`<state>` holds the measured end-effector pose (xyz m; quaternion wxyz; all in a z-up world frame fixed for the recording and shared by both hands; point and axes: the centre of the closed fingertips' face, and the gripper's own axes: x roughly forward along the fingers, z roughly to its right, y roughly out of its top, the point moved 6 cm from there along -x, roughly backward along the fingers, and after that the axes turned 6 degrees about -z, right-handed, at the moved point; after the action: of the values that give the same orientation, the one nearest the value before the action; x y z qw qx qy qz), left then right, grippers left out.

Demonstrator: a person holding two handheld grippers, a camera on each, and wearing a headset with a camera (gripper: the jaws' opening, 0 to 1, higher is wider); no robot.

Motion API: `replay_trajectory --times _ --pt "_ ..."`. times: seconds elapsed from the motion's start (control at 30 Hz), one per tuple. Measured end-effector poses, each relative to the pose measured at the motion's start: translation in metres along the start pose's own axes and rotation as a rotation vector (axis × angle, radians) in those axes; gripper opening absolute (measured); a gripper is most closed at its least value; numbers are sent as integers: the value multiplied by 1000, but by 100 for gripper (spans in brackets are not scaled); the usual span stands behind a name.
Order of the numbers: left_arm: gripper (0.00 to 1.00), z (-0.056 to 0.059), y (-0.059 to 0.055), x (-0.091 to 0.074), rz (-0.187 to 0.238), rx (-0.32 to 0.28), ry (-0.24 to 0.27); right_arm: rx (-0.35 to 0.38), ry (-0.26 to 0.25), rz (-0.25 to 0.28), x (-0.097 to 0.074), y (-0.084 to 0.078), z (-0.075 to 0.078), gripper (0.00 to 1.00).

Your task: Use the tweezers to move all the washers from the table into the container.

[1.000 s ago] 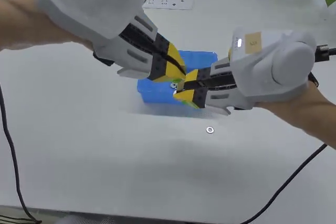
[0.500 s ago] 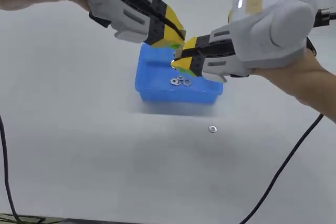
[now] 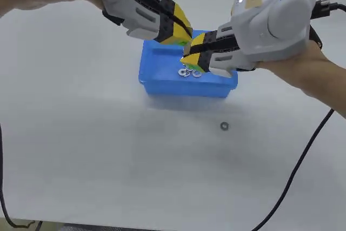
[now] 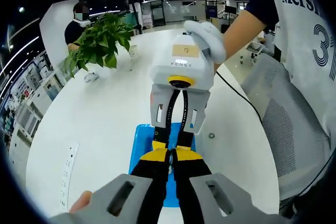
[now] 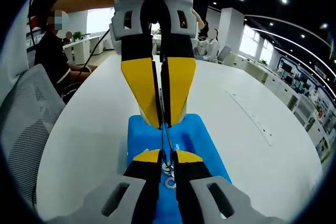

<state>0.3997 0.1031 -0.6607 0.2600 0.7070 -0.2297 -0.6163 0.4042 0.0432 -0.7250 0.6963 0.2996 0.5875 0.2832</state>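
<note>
Left gripper and right gripper meet above the container, both pinched narrow on the tweezers. Washers lie inside, just under the tips; one washer lies on the table, near the container

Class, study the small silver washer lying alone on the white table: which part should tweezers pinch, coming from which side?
Pinch the rim of the small silver ring-shaped washer, one tip in its hole, one outside, coming steeply from above. It lies flat on the white table, apart from the blue plastic container, so a sideways pinch likely fails.
</note>
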Motion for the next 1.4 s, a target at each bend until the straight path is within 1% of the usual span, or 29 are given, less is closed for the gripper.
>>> replay_trajectory --times 0.03,0.07,0.2,0.33,0.4,0.43,0.53,0.73,0.97,1.03,1.07,1.1,1.13,1.2,1.4 --pt "6 0 0 0 1 -1 0 2 2 0 0 0 0 10" --pt "6 -1 -2 1 3 -8 -3 8 4 1 5 -5 4 10" --pt "6 -2 -7 4 3 -22 -8 18 5 -1 10 -10 6 10" --pt "6 -2 -10 6 3 -34 -13 21 7 -3 11 -11 4 10" --pt "6 -2 -11 7 -5 -35 -12 22 2 -9 12 -13 5 10" --pt "6 -2 -13 9 -17 -34 -14 20 1 -16 12 -14 4 10" --pt "6 0 -13 8 -23 -32 -14 27 -3 -18 11 -14 3 11" --pt "6 4 -8 4 -21 -25 -8 12 -10 -12 6 -9 0 11" --pt "6 10 4 -8 -26 -1 13 -6 -22 6 -5 4 -6 11" --pt "6 13 10 -12 -19 8 18 -8 -30 15 -11 9 -8 11" --pt "6 13 12 -14 -15 22 28 -11 -33 19 -13 11 -8 10" --pt "6 14 17 -17 -1 48 46 -17 -47 30 -18 14 -9 10" --pt "6 16 19 -20 10 29 35 -20 -53 36 -22 16 -10 10" --pt "6 19 25 -25 19 40 39 -17 -57 47 -27 16 -9 10" --pt "6 32 42 -34 33 70 44 -29 -82 63 -49 23 -21 10"
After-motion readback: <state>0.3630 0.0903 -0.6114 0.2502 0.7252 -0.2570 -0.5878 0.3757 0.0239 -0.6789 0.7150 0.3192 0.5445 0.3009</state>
